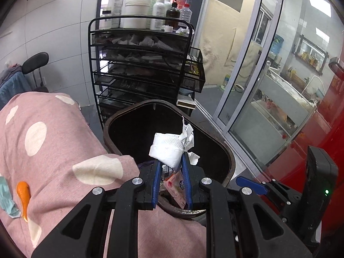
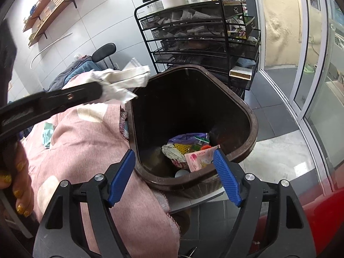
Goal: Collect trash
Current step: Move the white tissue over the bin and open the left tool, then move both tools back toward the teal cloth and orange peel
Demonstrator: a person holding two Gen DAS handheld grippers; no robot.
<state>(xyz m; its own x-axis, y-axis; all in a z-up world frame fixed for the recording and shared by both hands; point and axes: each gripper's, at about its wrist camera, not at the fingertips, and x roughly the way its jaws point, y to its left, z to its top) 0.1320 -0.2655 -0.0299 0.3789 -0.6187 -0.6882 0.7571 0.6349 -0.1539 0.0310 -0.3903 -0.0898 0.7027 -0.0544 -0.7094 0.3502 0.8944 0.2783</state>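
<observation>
Trash in the form of a wad of white crumpled paper was pinched between the blue pads of the left gripper, held in the air above the open mouth of the bin. From the right wrist view the same wad hung over the bin's rim on its bed side.

Largest in view was a pink bedcover with pale dots, filling the lower left. Behind it stood a black wire rack of mesh shelves, its top crowded with white bottles and a tub.

Close against the bedcover sat a dark brown waste bin, open at the top. At its bottom lay earlier rubbish: a pink packet, a purple bag and crumpled foil.

The right gripper was poised over the near rim of the bin, its two blue fingers spread wide with nothing between them.

On the bedcover, well apart from the bin, lay an orange peel and, just beside it, a pale teal scrap of paper.

At the left edge of the right wrist view, a hand with gold-glitter nails gripped the left gripper's handle.
</observation>
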